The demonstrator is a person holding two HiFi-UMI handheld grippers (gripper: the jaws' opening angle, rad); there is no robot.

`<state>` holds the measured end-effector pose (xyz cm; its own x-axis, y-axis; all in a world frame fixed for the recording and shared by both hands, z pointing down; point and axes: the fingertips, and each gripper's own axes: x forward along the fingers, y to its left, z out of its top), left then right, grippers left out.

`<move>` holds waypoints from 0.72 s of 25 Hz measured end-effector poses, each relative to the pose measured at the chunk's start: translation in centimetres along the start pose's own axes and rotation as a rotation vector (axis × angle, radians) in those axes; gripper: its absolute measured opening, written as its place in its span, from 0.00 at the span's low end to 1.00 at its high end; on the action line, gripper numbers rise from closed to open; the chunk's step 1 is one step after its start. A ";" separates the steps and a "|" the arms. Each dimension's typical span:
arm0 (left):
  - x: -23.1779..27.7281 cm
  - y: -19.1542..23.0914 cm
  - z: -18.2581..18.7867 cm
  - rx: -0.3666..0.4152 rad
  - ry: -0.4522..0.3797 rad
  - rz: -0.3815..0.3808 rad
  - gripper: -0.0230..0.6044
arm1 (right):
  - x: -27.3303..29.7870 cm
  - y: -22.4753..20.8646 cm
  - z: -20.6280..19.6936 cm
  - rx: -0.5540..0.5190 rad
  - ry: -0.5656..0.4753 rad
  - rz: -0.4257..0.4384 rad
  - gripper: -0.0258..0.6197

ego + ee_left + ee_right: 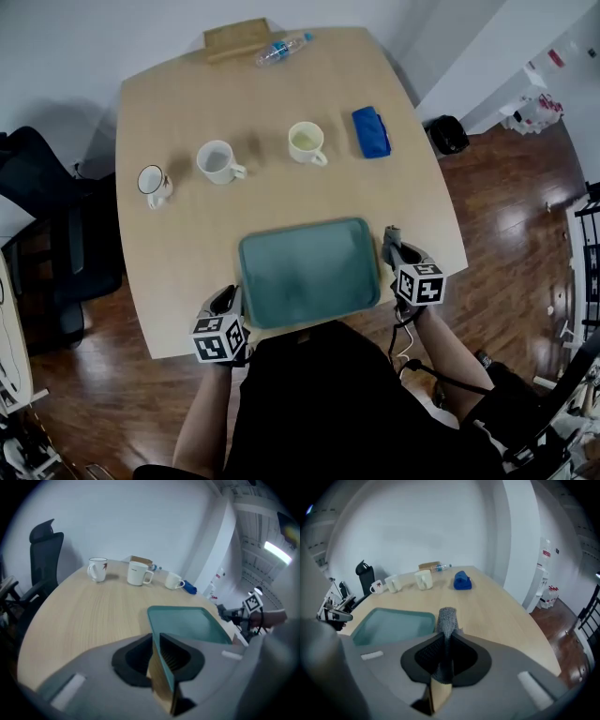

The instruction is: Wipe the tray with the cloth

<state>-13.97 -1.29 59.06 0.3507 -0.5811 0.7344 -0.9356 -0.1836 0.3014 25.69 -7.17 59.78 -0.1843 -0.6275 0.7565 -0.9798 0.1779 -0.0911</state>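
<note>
The teal tray (pixel 305 272) lies empty at the table's near edge. A folded blue cloth (pixel 371 131) rests far back on the right, away from both grippers. My left gripper (pixel 228 300) is at the tray's near left corner. In the left gripper view its jaws (pixel 156 637) stand slightly apart, with the tray's rim (pixel 165 667) running between them. My right gripper (pixel 394 246) is just off the tray's right rim. It is shut on a narrow grey mesh-textured piece (pixel 446 618) that sticks out past the jaws.
Three mugs stand in a row behind the tray: a white one with a dark rim (pixel 155 183), a white one (pixel 217 161) and a cream one (pixel 307 142). A plastic bottle (pixel 281 47) and a wooden block (pixel 237 37) lie at the far edge. An office chair (pixel 44 559) stands to the left.
</note>
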 end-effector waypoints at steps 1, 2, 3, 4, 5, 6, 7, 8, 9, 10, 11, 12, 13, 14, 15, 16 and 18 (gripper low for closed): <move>0.0 0.1 -0.5 0.013 0.017 0.005 0.14 | 0.3 1.3 1.0 -0.010 -0.015 0.023 0.09; -0.1 -0.1 -1.1 0.028 0.043 0.002 0.17 | 0.8 2.5 1.8 -0.031 -0.018 0.040 0.09; 0.0 -0.4 -2.0 0.040 0.076 -0.009 0.20 | 1.5 3.6 2.2 -0.064 -0.008 0.044 0.09; -0.1 -0.8 -2.9 0.048 0.111 -0.023 0.22 | 2.6 4.4 2.4 -0.104 0.014 0.034 0.09; -0.2 -1.1 -3.7 0.053 0.141 -0.033 0.23 | 3.7 4.8 2.3 -0.145 0.043 0.010 0.09; -0.4 -1.4 -4.4 0.056 0.163 -0.037 0.23 | 4.9 4.8 2.0 -0.177 0.075 -0.023 0.09; -0.7 -1.5 -5.1 0.056 0.179 -0.037 0.23 | 6.0 4.7 1.7 -0.195 0.106 -0.056 0.09; -1.0 -1.7 -5.7 0.053 0.191 -0.035 0.22 | 6.8 4.6 1.5 -0.201 0.129 -0.085 0.09; -1.2 -1.9 -6.3 0.048 0.204 -0.038 0.22 | 7.4 4.5 1.7 -0.206 0.141 -0.109 0.09; -1.4 -2.2 -6.9 0.045 0.219 -0.045 0.22 | 7.7 4.7 2.1 -0.218 0.144 -0.126 0.09; -1.4 -2.6 -7.6 0.044 0.235 -0.058 0.22 | 8.0 5.1 2.6 -0.230 0.144 -0.134 0.09; -1.3 -2.9 -8.1 0.047 0.250 -0.072 0.22 | 8.3 5.4 2.9 -0.236 0.145 -0.137 0.09; -1.1 -3.1 -8.6 0.052 0.262 -0.084 0.21 | 8.7 5.8 3.0 -0.237 0.148 -0.136 0.09; -0.9 -3.2 -9.0 0.058 0.271 -0.092 0.17 | 9.1 6.2 3.0 -0.236 0.151 -0.135 0.09; -0.7 -3.3 -9.2 0.060 0.274 -0.096 0.13 | 9.3 6.7 3.0 -0.237 0.153 -0.130 0.09; -0.5 -3.2 -9.2 0.057 0.274 -0.102 0.13 | 9.4 7.5 3.1 -0.237 0.155 -0.120 0.09; -0.4 -3.2 -9.2 0.049 0.271 -0.121 0.13 | 9.6 10.2 3.5 -0.246 0.153 -0.081 0.09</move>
<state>-10.76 6.82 63.34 0.4518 -0.3213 0.8322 -0.8848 -0.2803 0.3721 13.64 -14.00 63.89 -0.0741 -0.5293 0.8452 -0.9391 0.3222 0.1194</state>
